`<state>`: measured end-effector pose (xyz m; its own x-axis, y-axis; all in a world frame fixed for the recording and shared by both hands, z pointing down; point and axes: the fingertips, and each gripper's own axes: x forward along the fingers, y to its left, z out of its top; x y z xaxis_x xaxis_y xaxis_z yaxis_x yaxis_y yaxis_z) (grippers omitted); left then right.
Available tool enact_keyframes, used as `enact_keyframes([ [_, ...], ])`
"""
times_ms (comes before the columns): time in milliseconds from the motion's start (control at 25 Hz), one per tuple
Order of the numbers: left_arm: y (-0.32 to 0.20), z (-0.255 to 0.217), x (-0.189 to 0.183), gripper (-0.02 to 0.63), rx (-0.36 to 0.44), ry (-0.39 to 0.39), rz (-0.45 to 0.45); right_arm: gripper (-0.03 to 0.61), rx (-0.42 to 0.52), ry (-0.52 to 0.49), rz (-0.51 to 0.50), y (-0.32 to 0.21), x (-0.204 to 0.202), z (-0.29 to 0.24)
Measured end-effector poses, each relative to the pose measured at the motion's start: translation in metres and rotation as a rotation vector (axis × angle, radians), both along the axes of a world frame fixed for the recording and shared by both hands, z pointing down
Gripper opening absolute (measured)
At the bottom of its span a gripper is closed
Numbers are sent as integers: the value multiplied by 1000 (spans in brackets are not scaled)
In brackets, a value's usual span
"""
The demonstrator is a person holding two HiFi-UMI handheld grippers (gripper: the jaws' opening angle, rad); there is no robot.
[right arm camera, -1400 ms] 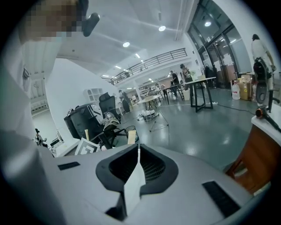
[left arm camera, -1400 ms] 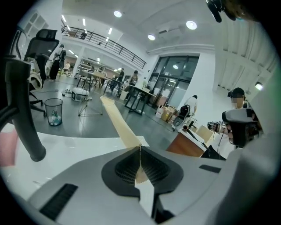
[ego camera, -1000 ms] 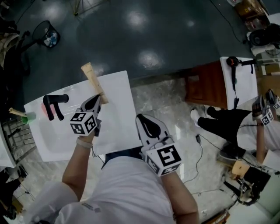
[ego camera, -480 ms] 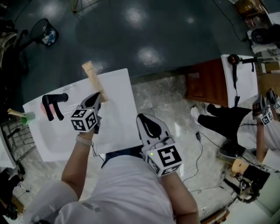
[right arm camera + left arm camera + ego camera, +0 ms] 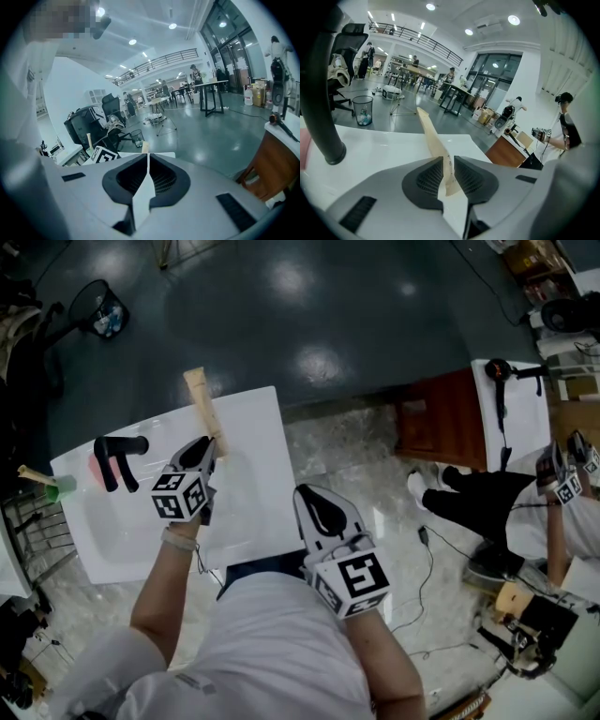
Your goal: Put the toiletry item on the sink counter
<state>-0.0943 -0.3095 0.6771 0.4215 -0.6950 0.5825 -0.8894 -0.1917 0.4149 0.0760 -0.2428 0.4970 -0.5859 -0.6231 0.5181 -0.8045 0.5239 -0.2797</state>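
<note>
left gripper (image 5: 448, 169): pinches tube (image 5: 432, 138) at its flat crimp
tube: likely light, soft — crimp is the firmest hold
right gripper (image 5: 147, 174): pressed together, empty

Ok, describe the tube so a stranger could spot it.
Find the white sink counter. Near its far edge a long tube sticks out of the left gripper, shut on its end. It is pale beige, unlike the black faucet to its left.
</note>
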Motion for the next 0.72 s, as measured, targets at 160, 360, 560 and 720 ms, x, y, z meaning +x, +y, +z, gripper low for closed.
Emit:
enact_keyframes([
  [160, 5, -9, -2, 102, 10, -13, -11, 24, 17, -8, -1, 5, 2, -6],
  [360, 15, -37, -1, 104, 44, -8, -14, 25, 41, -26, -4, 13, 5, -17],
  [560, 34, -77, 8, 85, 86, 0, -6, 25, 64, -61, -13, 24, 7, -29],
  [720, 51, -111, 15, 56, 122, 4, -4, 23, 84, -100, -28, 30, 7, -39],
])
